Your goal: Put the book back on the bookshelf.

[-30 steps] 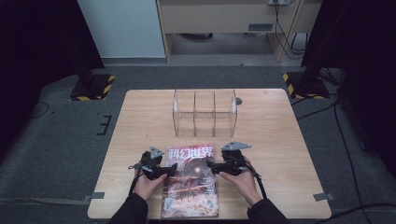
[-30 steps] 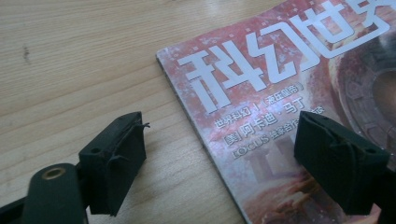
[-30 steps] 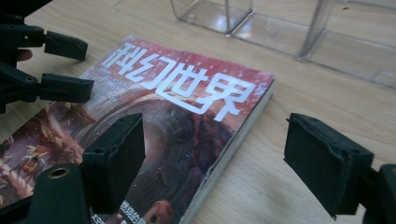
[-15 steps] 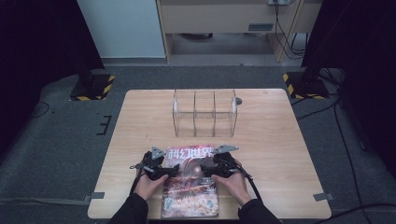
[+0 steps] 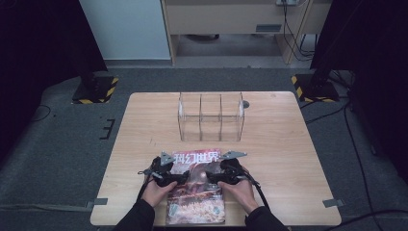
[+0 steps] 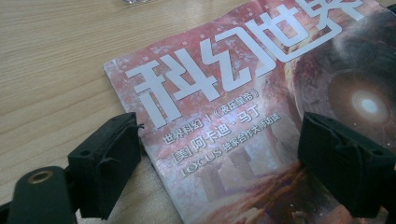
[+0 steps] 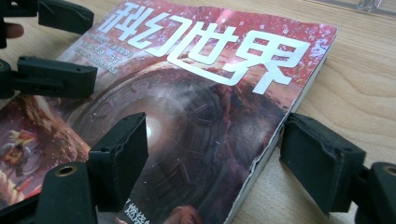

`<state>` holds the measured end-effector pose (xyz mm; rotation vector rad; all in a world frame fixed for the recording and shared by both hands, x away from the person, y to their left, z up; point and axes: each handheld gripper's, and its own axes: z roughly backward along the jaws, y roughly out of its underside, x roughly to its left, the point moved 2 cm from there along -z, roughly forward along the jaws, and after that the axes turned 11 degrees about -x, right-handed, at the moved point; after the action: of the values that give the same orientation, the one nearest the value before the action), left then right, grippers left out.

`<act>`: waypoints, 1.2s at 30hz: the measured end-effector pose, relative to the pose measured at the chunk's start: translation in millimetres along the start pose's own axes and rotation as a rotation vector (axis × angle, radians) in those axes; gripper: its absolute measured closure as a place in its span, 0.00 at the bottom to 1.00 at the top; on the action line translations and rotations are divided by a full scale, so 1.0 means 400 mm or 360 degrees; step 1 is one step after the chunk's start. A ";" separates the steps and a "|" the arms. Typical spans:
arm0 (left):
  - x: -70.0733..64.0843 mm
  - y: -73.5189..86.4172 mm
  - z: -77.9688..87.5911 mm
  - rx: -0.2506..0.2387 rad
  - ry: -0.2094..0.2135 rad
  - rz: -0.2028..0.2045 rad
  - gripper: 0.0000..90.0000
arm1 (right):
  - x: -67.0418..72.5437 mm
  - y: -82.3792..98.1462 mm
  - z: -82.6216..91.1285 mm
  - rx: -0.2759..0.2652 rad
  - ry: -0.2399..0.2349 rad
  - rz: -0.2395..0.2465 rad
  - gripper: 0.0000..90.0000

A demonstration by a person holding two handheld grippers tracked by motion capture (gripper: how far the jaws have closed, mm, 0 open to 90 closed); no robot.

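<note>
You have the magazine (image 5: 196, 187) lying flat on the table (image 5: 288, 159) between both claws, left claw (image 6: 219, 163) and right claw (image 7: 212, 161) each wide open astride a side edge: light, glossy, floppy, so pinch near the spine.

Light falls from overhead onto the table (image 5: 288, 144), bright & even on the wood, while the floor and both sides of the room go near black; the clear organizer (image 5: 210, 117) behind the grippers throws barely any shadow. From the left gripper (image 6: 219, 163) cam the magazine (image 6: 261, 102) cover shows soft white glare ahead of the jaws, the near pads are a bit soft and the far table edge is blurred. Right gripper (image 7: 212, 163) cam: glossy sheen on the cover betw. the jaws, dark shadow under the pads, background out of focus, mild stretch at the frame edges.
</note>
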<state>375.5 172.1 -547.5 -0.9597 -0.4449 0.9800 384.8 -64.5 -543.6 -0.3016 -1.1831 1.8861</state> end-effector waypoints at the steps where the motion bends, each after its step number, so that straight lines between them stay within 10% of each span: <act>1: 0.000 0.000 0.000 -0.0001 0.0001 0.0000 0.13 | -0.001 -0.002 0.003 -0.0011 -0.0012 -0.0018 0.28; 9: -0.002 0.001 -0.001 -0.0003 -0.0002 -0.0001 0.12 | 0.003 -0.031 0.038 -0.0204 -0.0194 -0.0196 0.34; 18: -0.002 0.001 -0.001 -0.0004 0.0000 -0.0003 0.12 | 0.018 0.006 0.006 -0.0069 -0.0155 -0.0073 0.33; 36: -0.002 0.002 -0.001 -0.0001 0.0011 -0.0014 0.10 | 0.014 0.004 -0.002 -0.0108 -0.0147 -0.0047 0.41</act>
<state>375.0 171.2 -548.4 -0.9609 -0.4435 0.9682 381.3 -60.1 -544.0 -0.2346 -1.3085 1.8536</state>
